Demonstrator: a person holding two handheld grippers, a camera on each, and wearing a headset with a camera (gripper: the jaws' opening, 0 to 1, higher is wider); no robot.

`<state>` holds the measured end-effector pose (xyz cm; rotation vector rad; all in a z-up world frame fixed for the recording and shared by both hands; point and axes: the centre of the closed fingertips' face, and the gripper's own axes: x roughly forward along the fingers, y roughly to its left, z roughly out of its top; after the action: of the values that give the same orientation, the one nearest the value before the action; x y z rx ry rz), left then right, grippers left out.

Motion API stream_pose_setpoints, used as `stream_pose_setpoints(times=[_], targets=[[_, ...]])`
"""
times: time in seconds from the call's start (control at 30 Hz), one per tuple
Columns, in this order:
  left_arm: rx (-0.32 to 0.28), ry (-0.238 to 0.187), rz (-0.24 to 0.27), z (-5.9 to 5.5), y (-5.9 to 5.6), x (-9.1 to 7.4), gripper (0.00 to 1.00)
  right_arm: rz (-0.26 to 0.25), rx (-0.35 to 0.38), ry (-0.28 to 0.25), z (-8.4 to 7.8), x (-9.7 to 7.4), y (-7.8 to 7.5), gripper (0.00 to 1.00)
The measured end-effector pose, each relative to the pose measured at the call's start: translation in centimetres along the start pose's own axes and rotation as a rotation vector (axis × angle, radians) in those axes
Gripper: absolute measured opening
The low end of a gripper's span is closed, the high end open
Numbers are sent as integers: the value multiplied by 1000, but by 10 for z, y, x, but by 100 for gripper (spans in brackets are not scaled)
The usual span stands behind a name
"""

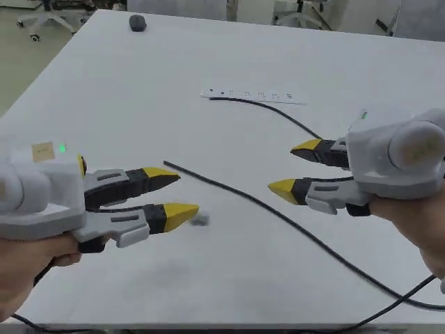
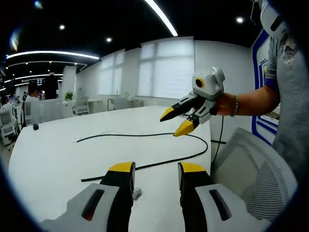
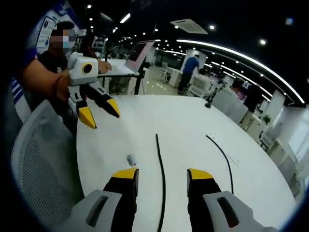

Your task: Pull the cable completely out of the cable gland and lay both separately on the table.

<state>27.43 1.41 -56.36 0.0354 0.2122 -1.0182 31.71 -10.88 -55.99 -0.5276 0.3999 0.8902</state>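
Note:
A thin black cable [image 1: 278, 214] lies loose on the white table [image 1: 125, 104], running from its free end near the middle down to the right edge. A small grey cable gland [image 1: 200, 220] rests apart from it, just below my left gripper [image 1: 185, 193], which hovers open and empty. My right gripper [image 1: 281, 167] is open and empty too, above the cable on the right. In the left gripper view, the gland [image 2: 136, 193] sits between the jaws and the cable [image 2: 159, 164] lies beyond. In the right gripper view, the gland [image 3: 131, 158] lies left of the cable [image 3: 161, 169].
A second black cable [image 1: 268, 108] curves away from a white strip [image 1: 254, 95] farther back. A dark mouse-like object [image 1: 138, 22] sits at the far edge. Office chairs [image 1: 49, 17] stand beyond the table. A mesh chair back [image 3: 38, 164] is close by.

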Motion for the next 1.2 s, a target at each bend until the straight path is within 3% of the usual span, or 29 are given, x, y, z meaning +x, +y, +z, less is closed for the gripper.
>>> stream_pose_setpoints(times=[0.27, 0.5, 0.8, 1.03, 1.2], targets=[[18, 24, 43, 5, -7, -7, 43, -45, 44, 17, -24, -27, 13, 41], [43, 68, 89, 1, -8, -11, 48, -74, 85, 33, -44, -42, 17, 43], [39, 58, 146, 3, -10, -14, 70, -84, 81, 14, -47, -50, 20, 43], [21, 71, 183, -3, -16, -19, 69, -67, 99, 19, -56, -48, 25, 43], [2, 99, 205, -10, -12, -18, 69, -49, 102, 26, -60, -46, 29, 42]])
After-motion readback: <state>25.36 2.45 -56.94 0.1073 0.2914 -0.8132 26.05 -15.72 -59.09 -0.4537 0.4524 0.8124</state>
